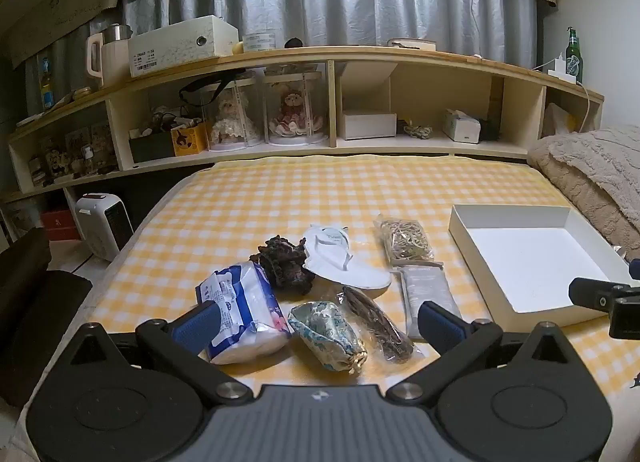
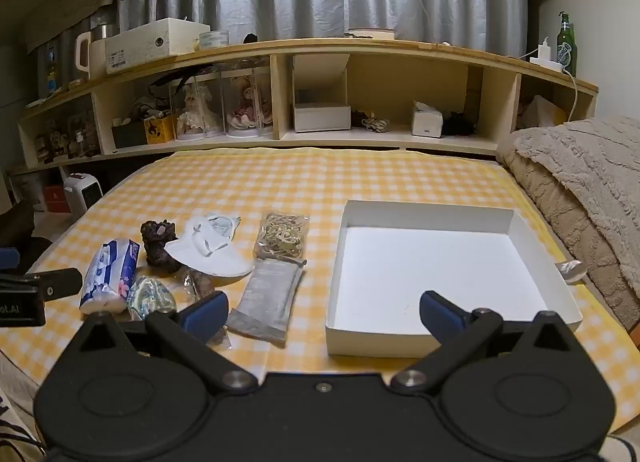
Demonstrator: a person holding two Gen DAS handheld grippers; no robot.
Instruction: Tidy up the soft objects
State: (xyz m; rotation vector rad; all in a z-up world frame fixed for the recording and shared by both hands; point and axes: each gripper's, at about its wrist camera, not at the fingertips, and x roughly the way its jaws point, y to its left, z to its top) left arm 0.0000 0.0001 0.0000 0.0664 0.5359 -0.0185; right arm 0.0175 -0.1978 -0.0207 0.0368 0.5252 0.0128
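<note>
Several soft items lie on the yellow checked bed: a tissue pack (image 1: pixel 244 314) (image 2: pixel 109 278), a floral pouch (image 1: pixel 326 336) (image 2: pixel 151 298), a dark scrunchie (image 1: pixel 286 264) (image 2: pixel 159 244), a white slipper (image 1: pixel 342 264) (image 2: pixel 208 248), a bag of rubber bands (image 1: pixel 406 242) (image 2: pixel 282 236), a grey packet (image 1: pixel 430 294) (image 2: pixel 266 302) and a clear bag of dark strands (image 1: pixel 378 324). A white empty box (image 1: pixel 532 262) (image 2: pixel 432 270) sits to their right. My left gripper (image 1: pixel 320 322) is open above the pouch. My right gripper (image 2: pixel 322 314) is open, over the box's near-left corner.
A beige blanket (image 2: pixel 580 189) lies right of the box. A wooden shelf (image 2: pixel 320 101) with dolls, boxes and tissues runs behind the bed. A white heater (image 1: pixel 104 221) stands on the floor at the left.
</note>
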